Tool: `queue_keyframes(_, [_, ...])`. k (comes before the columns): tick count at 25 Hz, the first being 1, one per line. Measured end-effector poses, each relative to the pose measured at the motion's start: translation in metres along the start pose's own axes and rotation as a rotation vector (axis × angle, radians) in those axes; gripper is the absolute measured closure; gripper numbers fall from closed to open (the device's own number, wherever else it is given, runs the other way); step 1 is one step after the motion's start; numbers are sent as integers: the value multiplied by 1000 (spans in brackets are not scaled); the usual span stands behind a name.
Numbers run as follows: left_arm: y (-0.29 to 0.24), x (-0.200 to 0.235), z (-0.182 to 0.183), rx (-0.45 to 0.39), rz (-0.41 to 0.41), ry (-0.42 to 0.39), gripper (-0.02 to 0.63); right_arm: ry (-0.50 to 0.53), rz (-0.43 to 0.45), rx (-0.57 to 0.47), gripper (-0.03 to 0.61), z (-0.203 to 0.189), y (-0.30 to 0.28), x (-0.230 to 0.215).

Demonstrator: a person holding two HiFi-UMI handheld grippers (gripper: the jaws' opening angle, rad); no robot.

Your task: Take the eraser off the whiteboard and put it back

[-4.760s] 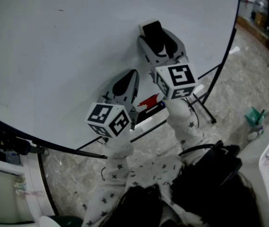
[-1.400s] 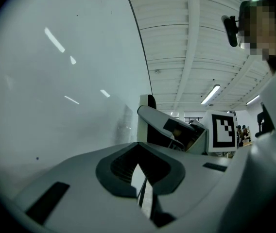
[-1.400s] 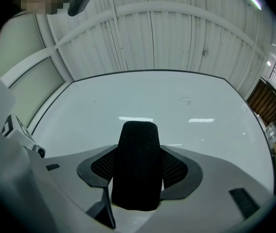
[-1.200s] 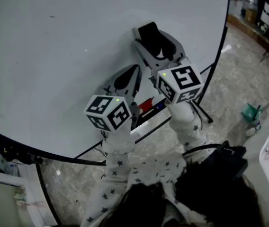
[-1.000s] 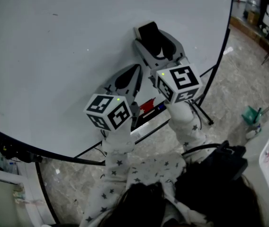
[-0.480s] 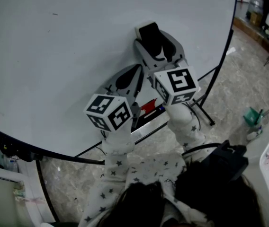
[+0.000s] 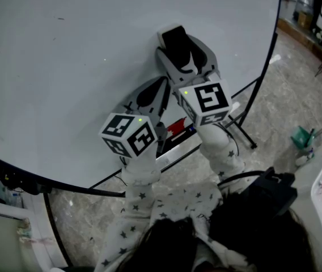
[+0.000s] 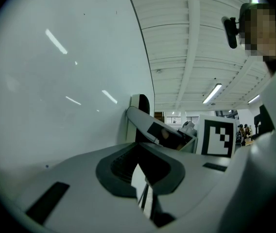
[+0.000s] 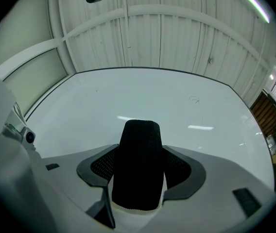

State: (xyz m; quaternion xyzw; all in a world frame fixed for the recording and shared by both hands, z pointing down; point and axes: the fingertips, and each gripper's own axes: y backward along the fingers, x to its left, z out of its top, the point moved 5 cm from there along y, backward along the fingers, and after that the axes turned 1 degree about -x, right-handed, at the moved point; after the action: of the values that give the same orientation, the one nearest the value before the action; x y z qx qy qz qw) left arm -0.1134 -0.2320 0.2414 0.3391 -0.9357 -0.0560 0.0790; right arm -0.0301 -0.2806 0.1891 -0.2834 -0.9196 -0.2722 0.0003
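The eraser (image 7: 174, 38), black felt on a white body, sits between the jaws of my right gripper (image 7: 183, 51), which is shut on its sides. Its far end is at the whiteboard (image 7: 64, 61), and from the left gripper view the eraser (image 8: 140, 102) seems to rest against the board. In the right gripper view the eraser (image 9: 138, 166) fills the gap between the pads of my right gripper (image 9: 140, 181). My left gripper (image 7: 156, 89) hangs lower and to the left, close to the board, shut with nothing in it (image 8: 143, 181).
The board's tray (image 7: 178, 137) below the grippers holds a red marker (image 7: 176, 127). The board's stand legs (image 7: 243, 132) reach onto the marbled floor at the right. A green object (image 7: 301, 136) lies on the floor further right.
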Motion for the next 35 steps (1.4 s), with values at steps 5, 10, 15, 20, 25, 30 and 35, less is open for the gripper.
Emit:
queue_keyframes(5, [2,1,-2,1,5,4,612,-9,13,-7,302,-1,-1,1])
queue_keyframes(10, [2,0,-3,4,4,10,612,-34,44,-14,251,-2,1,5])
queue_keyframes(15, [4,2,-1,5,4,18,612,-45,24,-11,252,2,9,0])
queue_keyframes(20, [3,6,-6,7,1,37,612,-62,74,41,253,-4,20,5])
queue_keyframes(25, [-2,10,-13,12,-12,70,612,-54,75,125,402,-14,29,5])
queue_keyframes(30, [-8,16,-14,26,-35,94,612,-87,98,182,524,-21,30,8])
queue_keyframes(35, [-15,20,-21,41,-63,112,612,-121,111,228,571,-36,34,8])
